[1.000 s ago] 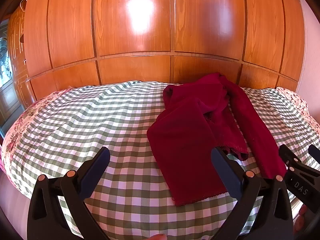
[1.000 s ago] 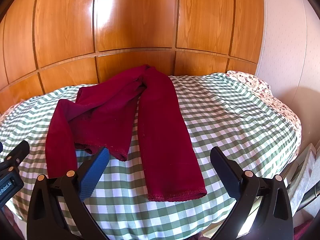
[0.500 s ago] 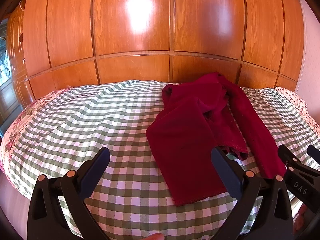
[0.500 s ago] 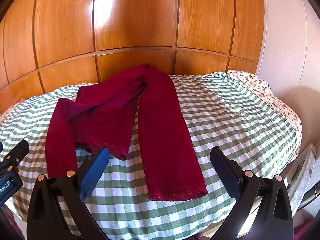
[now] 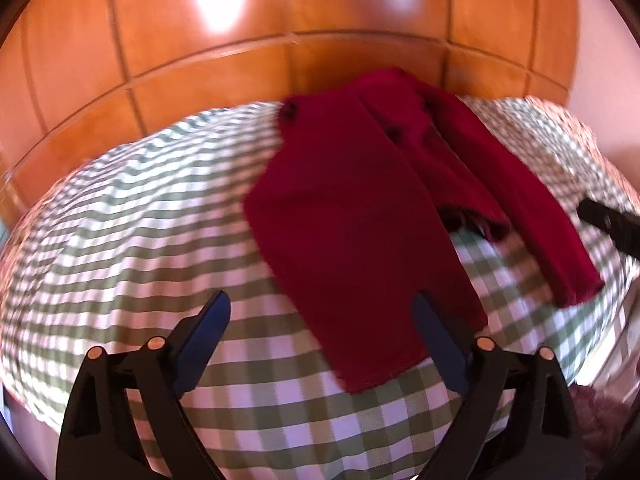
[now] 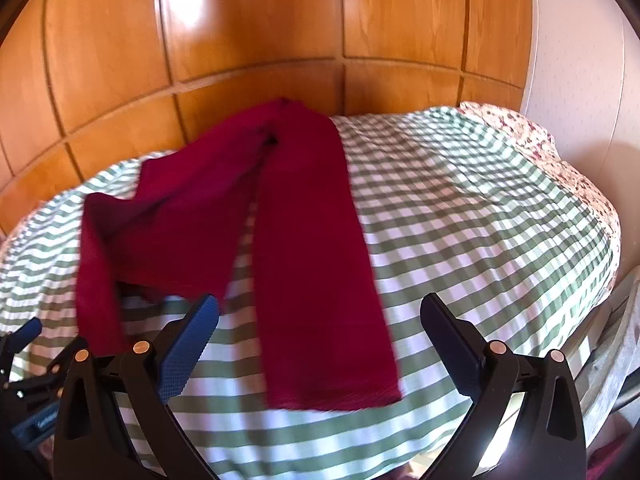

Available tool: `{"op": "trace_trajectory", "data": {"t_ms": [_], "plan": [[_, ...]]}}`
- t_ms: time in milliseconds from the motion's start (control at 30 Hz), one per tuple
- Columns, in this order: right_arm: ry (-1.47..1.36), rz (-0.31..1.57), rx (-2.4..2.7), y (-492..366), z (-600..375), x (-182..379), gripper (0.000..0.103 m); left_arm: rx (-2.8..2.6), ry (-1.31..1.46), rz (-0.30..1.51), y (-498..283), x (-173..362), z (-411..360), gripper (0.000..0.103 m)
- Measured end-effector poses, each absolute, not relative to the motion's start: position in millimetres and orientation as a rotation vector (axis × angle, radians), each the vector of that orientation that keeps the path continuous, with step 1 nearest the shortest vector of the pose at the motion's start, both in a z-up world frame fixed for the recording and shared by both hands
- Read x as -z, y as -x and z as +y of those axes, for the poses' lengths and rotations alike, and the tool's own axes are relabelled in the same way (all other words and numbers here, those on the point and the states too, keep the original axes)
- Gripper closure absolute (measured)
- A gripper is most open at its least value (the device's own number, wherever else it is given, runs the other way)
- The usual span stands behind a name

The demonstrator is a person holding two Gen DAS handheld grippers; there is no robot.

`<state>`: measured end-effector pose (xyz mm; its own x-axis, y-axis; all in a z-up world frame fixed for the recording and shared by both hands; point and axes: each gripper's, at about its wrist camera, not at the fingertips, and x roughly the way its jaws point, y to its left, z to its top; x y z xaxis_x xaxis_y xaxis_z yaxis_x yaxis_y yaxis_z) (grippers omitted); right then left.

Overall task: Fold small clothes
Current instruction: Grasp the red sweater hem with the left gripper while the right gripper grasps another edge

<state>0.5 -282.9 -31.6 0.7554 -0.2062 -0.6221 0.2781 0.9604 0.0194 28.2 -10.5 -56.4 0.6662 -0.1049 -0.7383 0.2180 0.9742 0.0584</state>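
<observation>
Dark red trousers (image 5: 352, 216) lie spread on a green-and-white checked bed cover (image 5: 132, 216), with their legs running toward me. My left gripper (image 5: 320, 308) hovers over the hem of the nearer leg. Its jaws are closing, and the hem shows between them with no pad touching it. In the right wrist view the trousers (image 6: 312, 220) show their other leg, and my right gripper (image 6: 319, 306) hangs open just above its lower end. One black finger (image 5: 604, 216) of the right gripper shows at the right edge of the left wrist view. Both views are motion-blurred.
A wall of glossy wooden panels (image 6: 248, 36) stands behind the bed. A floral sheet (image 6: 560, 160) edges the bed's far right side beside a pale wall (image 6: 580, 60). The bed's near edge drops off just below both grippers.
Both grippers have come down and closer to the trousers' leg ends. The left view has tilted and rolled, and its jaws stand slightly narrower. The trousers have not moved.
</observation>
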Motion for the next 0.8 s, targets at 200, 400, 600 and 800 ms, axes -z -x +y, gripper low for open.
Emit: {"op": "trace_trajectory", "data": {"t_ms": [200, 400, 600, 800], "plan": [[-0.087, 0.831, 0.180, -38.4, -297.2, 71.5, 0.023, 0.235, -0.203, 0.873, -41.0, 81.7, -29.1, 0.029], [0.000, 0.864, 0.091, -48.1, -291.1, 72.6, 0.070, 0.300, -0.132, 0.872, -52.8, 70.9, -21.5, 0.088], [0.165, 0.788, 0.183, -55.7, -310.4, 41.5, 0.093, 0.331, 0.008, 0.795, -69.3, 25.3, 14.6, 0.090], [0.212, 0.722, 0.360, -91.7, -376.3, 10.8, 0.093, 0.215, 0.171, 0.687, -134.0, -38.6, 87.6, 0.090]]}}
